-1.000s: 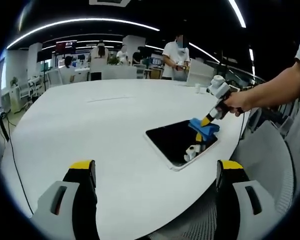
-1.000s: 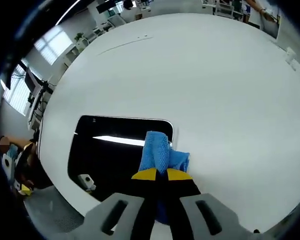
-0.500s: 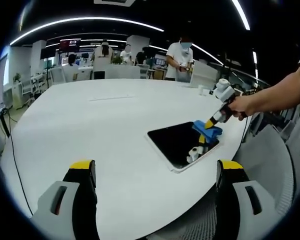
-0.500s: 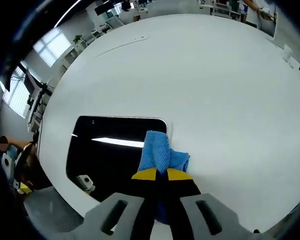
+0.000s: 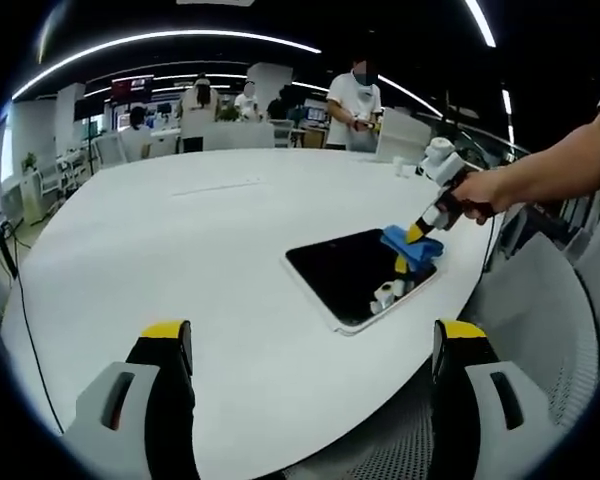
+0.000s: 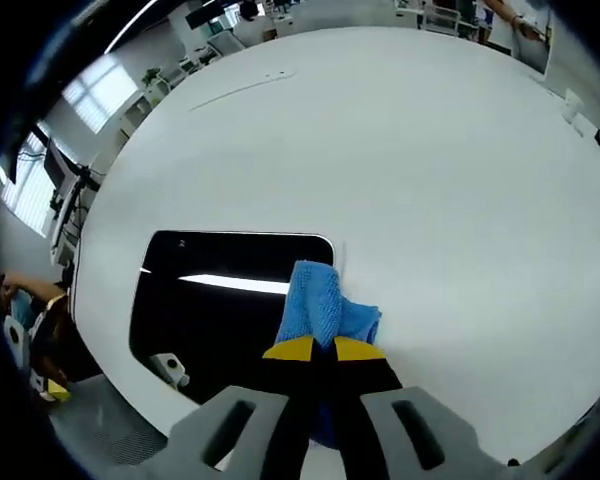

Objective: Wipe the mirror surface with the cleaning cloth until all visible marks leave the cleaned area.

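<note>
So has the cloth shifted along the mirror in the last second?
Barely. In the right gripper view the cloth sits at the mirror's same corner edge, clamped in the right gripper.

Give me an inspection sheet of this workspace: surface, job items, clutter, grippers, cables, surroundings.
Surface: large white table, mostly bare.
Job's things: dark mirror lying flat near the table edge, reflecting a ceiling light; blue cloth resting over its corner.
Clutter: small white object far across the table.
Grippers: right hand-held gripper shut on the blue cloth; left hand-held gripper open, holding nothing, short of the mirror.
Cables: black cable hanging past the table's edge.
Surroundings: open office, ceiling light strips, people standing beyond the table.
</note>
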The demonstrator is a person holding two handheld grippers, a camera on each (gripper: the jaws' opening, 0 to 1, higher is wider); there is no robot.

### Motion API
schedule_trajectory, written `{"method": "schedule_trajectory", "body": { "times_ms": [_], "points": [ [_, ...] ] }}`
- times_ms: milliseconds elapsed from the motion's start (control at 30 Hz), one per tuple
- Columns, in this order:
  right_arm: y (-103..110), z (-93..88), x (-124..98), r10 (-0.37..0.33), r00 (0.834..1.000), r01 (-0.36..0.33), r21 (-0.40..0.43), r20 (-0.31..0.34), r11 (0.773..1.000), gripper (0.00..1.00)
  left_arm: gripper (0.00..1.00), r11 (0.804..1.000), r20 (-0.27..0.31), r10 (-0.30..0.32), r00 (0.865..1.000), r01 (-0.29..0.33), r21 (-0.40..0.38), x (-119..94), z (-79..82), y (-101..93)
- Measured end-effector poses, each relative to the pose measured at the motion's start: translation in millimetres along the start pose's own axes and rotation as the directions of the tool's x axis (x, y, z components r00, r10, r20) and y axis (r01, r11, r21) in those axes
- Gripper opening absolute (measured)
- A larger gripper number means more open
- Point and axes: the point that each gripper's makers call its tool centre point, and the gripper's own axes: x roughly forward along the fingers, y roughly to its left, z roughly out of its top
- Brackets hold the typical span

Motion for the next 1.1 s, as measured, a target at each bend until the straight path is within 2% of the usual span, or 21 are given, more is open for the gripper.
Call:
{"method": "schedule_trajectory", "body": {
  "times_ms": [267,433,567,700,867,1100],
  "points": [
    [2.7,-7.1,-4.6,-0.026,1.0,0.026,-0.017,0.007,1.0,0.0,0.99,0.998,0.018,0.004,1.0,-0.003,-0.056,-1.7,1.1,4.4],
    [4.8,-14.2,-8.6,-0.026,1.0,0.026,-0.006,0.007,1.0,0.0,0.99,0.994,0.055,0.005,0.998,0.001,-0.107,0.0,11.7,3.8],
    [6.8,-21.3,-12.0,-0.033,0.999,0.033,-0.023,0.005,0.999,0.0,0.99,0.997,0.039,0.002,0.999,0.001,-0.08,5.1,11.0,1.1],
    [6.3,-26.0,-13.9,-0.031,1.0,0.031,0.0,0.002,1.0,0.0,0.99,0.999,0.021,-0.013,1.0,0.014,-0.03,7.2,9.5,-3.5],
    [8.5,-33.2,-17.4,-0.018,1.0,0.018,0.016,-0.002,1.0,0.0,0.99,1.0,0.033,-0.022,0.999,0.022,0.006,7.5,11.4,-7.3],
    [13.8,-38.2,-18.0,-0.006,1.0,0.006,0.015,-0.006,1.0,0.0,0.99,0.998,0.046,-0.023,0.999,0.026,-0.059,12.3,13.8,-10.7]
  ]
}}
